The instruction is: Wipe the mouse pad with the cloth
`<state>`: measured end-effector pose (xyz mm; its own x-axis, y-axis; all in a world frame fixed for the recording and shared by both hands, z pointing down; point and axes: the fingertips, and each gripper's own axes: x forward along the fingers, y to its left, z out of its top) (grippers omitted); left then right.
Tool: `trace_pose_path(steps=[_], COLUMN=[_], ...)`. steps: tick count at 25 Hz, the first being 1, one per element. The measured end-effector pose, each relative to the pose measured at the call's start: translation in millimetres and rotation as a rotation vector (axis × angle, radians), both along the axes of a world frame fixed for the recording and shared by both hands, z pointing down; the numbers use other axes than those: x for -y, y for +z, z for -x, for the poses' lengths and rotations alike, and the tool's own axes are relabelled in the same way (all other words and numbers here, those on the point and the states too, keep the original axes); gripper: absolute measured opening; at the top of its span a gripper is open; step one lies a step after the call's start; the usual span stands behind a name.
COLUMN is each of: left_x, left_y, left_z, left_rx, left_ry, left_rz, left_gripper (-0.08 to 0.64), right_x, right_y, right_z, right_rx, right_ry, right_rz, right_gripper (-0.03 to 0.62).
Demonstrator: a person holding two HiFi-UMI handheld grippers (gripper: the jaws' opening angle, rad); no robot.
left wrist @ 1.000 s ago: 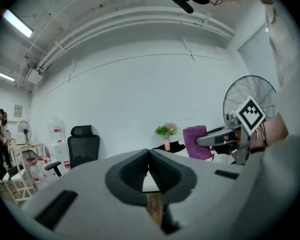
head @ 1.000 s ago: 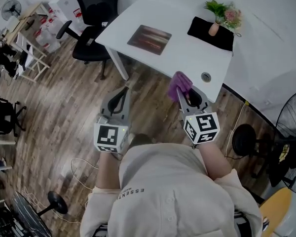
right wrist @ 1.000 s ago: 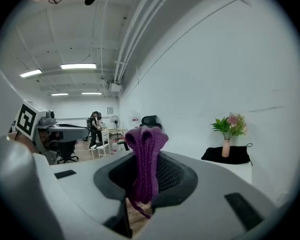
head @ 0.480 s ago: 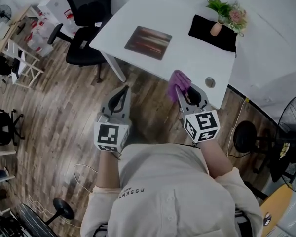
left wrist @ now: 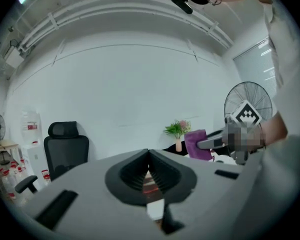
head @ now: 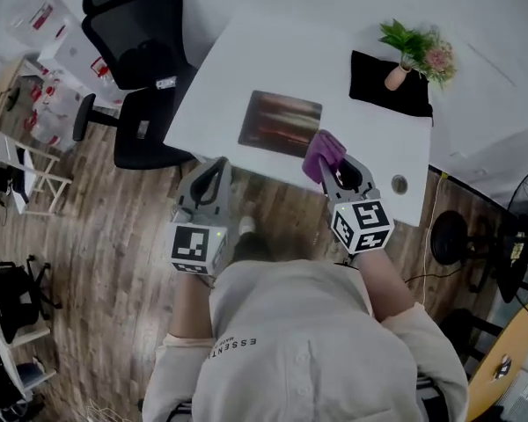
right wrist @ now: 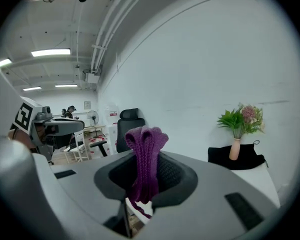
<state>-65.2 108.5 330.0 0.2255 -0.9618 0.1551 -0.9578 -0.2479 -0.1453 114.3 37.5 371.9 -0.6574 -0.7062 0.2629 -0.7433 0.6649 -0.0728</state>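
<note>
So I've got the purple cloth (head: pixel 323 149) pinched in my right gripper (head: pixel 328 163). In the right gripper view the jaws are clamped on it, with a bunched wad (right wrist: pixel 145 156) sticking up above them and a bit of fringe hanging below. My left gripper (head: pixel 219 163) has nothing in it, and its own view shows the jaws pressed together.

From the head view, the pad (head: pixel 280 123) lies flat on the white table (head: pixel 246 55), a dark rectangle just above the frame's center. The cloth sits right at the pad's lower right corner in the picture. I can't tell whether it's actually touching the pad or hanging above it. The left gripper is down left of the pad, over the wood floor (head: pixel 114 236) just off the table's near edge.

At the upper right there's a black mat (head: pixel 380 90) with a small potted plant (head: pixel 418 47) on it. A black chair (head: pixel 132 51) is at the upper left by the table.
</note>
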Motion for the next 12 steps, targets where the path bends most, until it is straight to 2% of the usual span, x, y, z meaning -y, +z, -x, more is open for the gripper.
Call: trace_pose_path(steps=[6,12], left_x=[77,136], left_y=[0,10], left_z=[67,99], left_rx=[0.006,-0.006], left_ry=[0.108,0.217], left_rz=[0.014,0.037], left_gripper=[0.002,0.002], right_x=[60,102], right_y=[3,24], right_z=[64,107], right_rx=[0.006,-0.058], right_ry=[0.101,0.14], right_rz=[0.038,0.126], right_gripper=[0.094,0.094])
